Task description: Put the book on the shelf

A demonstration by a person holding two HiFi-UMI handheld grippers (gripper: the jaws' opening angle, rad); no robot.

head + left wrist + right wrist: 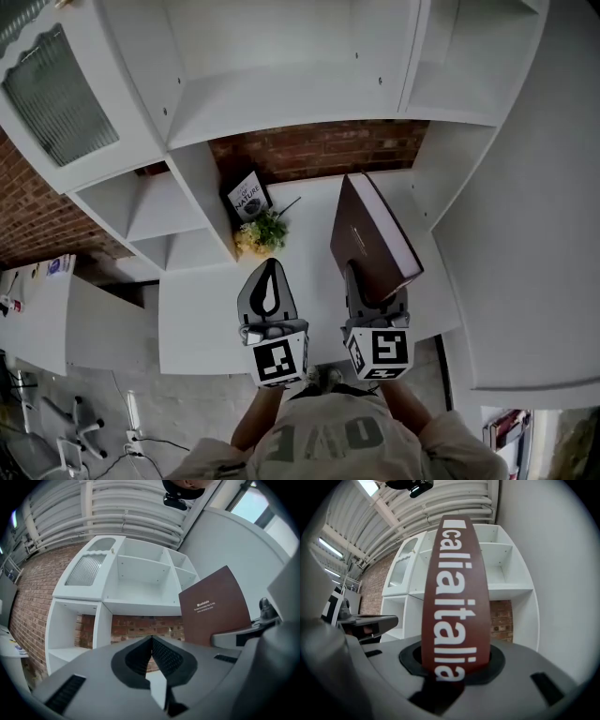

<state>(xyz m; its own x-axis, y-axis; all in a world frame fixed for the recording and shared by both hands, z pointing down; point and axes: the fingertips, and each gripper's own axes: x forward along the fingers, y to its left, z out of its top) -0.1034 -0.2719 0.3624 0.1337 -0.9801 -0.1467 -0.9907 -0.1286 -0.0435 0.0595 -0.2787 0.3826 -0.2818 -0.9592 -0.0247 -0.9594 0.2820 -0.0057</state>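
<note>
L gripper (271, 274): jaws together, nothing between. R gripper (364, 284): clamped on brown book (373, 235) at lower spine end; book held upright above white tabletop (206, 319), just in front of shelf unit (281, 94).

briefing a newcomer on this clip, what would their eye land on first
The big brown book, clamped by its spine in the right gripper above the white desk. Next, the white shelf unit against the brick wall ahead, and the small green and yellow plant at its foot, just ahead of the left gripper, which is shut on nothing.
</note>
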